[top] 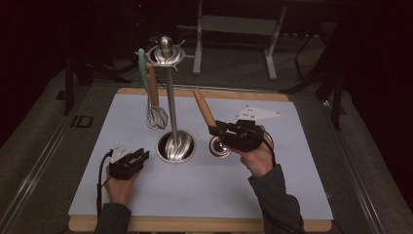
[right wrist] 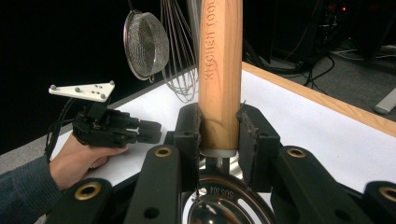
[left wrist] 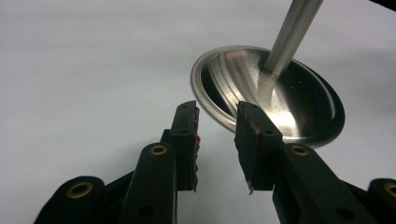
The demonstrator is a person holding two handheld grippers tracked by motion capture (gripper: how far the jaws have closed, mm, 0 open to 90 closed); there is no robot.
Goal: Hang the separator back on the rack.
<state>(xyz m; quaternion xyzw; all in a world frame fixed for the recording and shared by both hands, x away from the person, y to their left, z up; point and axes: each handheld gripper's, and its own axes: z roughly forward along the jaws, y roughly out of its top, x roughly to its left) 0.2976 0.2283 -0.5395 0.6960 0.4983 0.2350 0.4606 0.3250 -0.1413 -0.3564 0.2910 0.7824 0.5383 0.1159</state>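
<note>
Now, ladle [top: 209, 122]: we hold it beside the stand's base [top: 176, 146], bowl low near the counter [top: 146, 195].
Handling: stiff, bowl-heavy; we grip the wooden handle [right wrist: 219, 74] low.
Right gripper [right wrist: 219, 130]: clamped on that handle, tilted upward.
Left gripper [left wrist: 217, 140]: released, resting low.

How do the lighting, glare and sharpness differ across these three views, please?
High view: dim, soft and slightly grainy, the room beyond the white mat nearly black. Left gripper view: brightly lit mat, with streaks of glare on the steel stand base; the nearest parts of the jaws look soft. Right gripper view: the wooden ladle handle is sharp enough to read its engraving, against a dark, blurred background.
</note>
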